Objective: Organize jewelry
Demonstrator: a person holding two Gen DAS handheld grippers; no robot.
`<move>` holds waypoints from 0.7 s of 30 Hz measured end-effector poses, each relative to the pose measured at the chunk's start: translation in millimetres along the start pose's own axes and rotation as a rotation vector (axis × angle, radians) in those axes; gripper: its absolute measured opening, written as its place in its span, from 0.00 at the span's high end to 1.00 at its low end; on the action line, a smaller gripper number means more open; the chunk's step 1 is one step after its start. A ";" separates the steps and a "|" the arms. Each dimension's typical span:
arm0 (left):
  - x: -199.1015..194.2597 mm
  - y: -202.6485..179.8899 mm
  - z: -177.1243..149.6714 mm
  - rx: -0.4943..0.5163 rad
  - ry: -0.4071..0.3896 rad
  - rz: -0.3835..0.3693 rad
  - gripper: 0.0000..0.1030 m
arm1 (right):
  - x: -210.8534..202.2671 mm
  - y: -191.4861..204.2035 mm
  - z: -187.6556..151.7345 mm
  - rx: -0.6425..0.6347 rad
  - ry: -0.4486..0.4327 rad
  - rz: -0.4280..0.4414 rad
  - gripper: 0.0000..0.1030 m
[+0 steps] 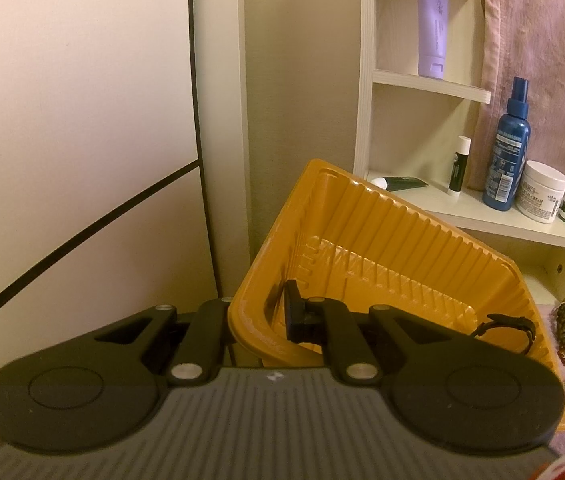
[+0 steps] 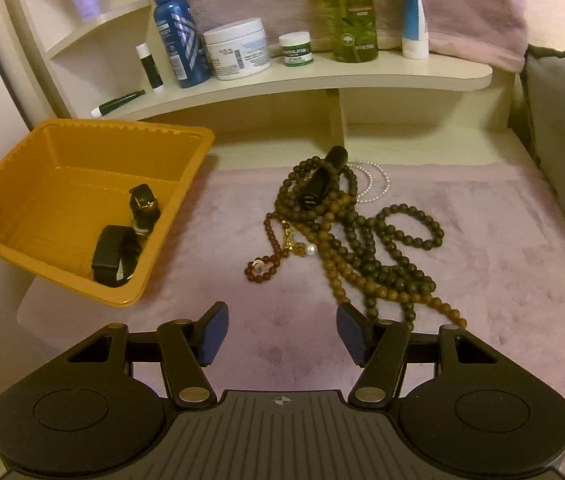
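Cloth (image 2: 462,240), pale mauve and plush, covers the surface under my right gripper (image 2: 282,330), and it is the widest thing I see. Behind it runs a curved cream shelf (image 2: 362,78) carrying a blue spray bottle (image 2: 176,28), a white cream jar (image 2: 238,50), a small green-lidded jar (image 2: 295,49) and a green olive bottle (image 2: 354,12).

At the left sits the orange tray (image 2: 62,168), tilted, with its near corner hanging past the cloth edge. My left gripper (image 1: 258,320) is clamped on the tray's rim at that side, one finger outside the wall and one finger (image 1: 294,312) inside it, pads together on the plastic. From the right wrist view I see 2 dark pieces already lying in the tray: a black band (image 2: 116,256) near the front corner and a black watch with a gold buckle (image 2: 144,206) just behind it.

On the cloth, well apart from the tray, lies the tangled heap of bead necklaces (image 2: 366,248), dark and tan strands overlapping. A black cylinder (image 2: 322,178) rests across its far end, a string of white pearls (image 2: 374,178) peeks out behind, and a reddish-brown bead strand (image 2: 270,240) trails off the left side.

My right gripper hovers above the cloth with its blue pads (image 2: 214,332) wide apart and nothing between them; the nearest tan beads end just beside the right pad.
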State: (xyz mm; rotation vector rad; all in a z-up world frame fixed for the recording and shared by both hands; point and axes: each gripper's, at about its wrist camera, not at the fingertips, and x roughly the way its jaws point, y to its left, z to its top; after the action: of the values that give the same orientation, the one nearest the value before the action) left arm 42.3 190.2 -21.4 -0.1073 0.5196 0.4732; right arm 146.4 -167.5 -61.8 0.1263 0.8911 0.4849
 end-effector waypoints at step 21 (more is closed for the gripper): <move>1.7 0.3 -0.1 -0.002 0.004 0.000 0.91 | 43.4 17.2 9.3 -0.151 -0.051 -0.014 0.81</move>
State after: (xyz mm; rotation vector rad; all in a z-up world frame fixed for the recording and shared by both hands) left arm 43.4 191.2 -22.3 -0.1103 0.5226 0.4742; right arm 170.4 -131.6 -81.8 -0.0051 0.8017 0.5316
